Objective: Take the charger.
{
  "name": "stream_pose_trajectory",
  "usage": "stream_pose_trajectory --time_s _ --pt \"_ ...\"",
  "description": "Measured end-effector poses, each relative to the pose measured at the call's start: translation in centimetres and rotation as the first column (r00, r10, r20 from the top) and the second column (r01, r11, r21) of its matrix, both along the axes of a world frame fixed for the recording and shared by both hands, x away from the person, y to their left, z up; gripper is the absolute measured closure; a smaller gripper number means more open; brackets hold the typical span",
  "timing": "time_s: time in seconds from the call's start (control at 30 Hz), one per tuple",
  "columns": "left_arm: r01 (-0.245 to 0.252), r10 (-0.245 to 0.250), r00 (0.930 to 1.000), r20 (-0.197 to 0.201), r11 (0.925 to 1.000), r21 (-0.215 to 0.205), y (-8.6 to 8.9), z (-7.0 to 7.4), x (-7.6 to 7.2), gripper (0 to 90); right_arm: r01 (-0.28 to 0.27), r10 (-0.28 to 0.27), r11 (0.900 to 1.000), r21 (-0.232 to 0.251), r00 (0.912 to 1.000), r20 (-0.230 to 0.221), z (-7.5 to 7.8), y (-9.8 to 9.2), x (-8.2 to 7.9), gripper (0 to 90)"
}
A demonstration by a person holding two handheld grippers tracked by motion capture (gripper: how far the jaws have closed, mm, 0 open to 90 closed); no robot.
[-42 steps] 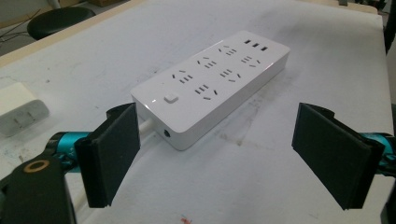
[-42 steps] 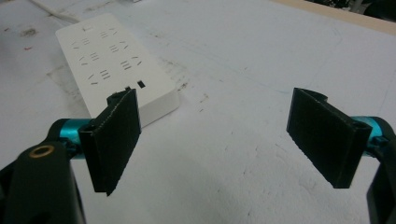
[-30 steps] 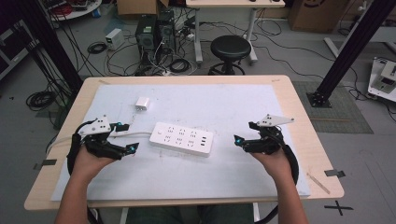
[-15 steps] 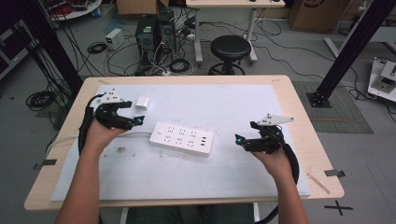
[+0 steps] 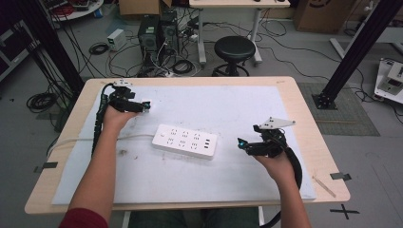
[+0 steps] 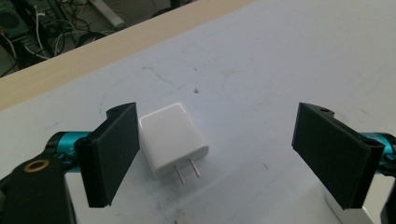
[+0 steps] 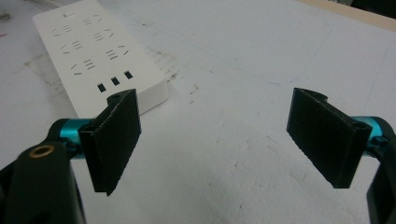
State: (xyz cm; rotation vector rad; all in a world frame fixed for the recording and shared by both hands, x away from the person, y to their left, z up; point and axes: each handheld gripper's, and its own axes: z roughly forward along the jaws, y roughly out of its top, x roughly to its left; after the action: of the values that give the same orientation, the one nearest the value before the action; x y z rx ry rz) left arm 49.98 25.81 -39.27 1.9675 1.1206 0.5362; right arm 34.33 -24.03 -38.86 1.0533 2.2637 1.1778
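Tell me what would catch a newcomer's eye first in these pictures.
Probably the white power strip lying mid-table on the pale mat. Next, the small white plug adapter near the far left, prongs showing, lying between the open jaws of the left gripper. The right gripper hangs open right of the strip.

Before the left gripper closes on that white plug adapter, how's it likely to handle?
The white plug adapter looks like a rigid little block, probably light. Its smooth rounded shell may slip between the pads, and lying flat on the white mat, it should slide, not roll.
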Motion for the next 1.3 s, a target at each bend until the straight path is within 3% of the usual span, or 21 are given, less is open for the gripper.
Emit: stream_pose_trajectory --time_s 0.03,0.1,0.37,0.43,0.57,1.3 --pt "-0.028 0.028 0.9995 -0.014 0.9994 0.022 -0.3 -0.4 0.5 15.2 0.004 -0.004 1.0 0.001 1.0 -0.001 0.0 0.0 0.0 17.9" --pt "-0.027 0.028 0.999 -0.035 0.9984 0.05 -0.6 -0.7 1.2 15.2 0.007 -0.007 1.0 0.001 0.9999 -0.01 -0.1 0.2 0.0 17.9" --pt "-0.064 0.066 0.9965 -0.051 0.9972 0.039 -1.1 -2.5 2.4 15.2 0.01 -0.011 1.0 -0.006 0.9998 -0.018 -0.4 0.5 -0.1 17.9" --pt "-0.068 0.072 0.9954 -0.063 0.9957 0.064 -1.2 -3.4 2.8 15.2 0.012 -0.013 1.0 -0.008 0.9997 -0.019 -0.5 0.6 -0.1 17.9" --pt "-0.07 0.076 0.9929 -0.091 0.9951 0.069 -1.3 -4.4 3.1 15.2 0.017 -0.017 1.0 -0.014 0.9999 0.001 -0.4 0.7 -0.1 17.9" --pt "-0.09 0.097 0.989 -0.111 0.9935 0.07 -1.1 -5.2 3.4 30.5 0.015 -0.015 1.0 -0.02 0.9998 0.009 -0.3 0.7 -0.3 17.9"
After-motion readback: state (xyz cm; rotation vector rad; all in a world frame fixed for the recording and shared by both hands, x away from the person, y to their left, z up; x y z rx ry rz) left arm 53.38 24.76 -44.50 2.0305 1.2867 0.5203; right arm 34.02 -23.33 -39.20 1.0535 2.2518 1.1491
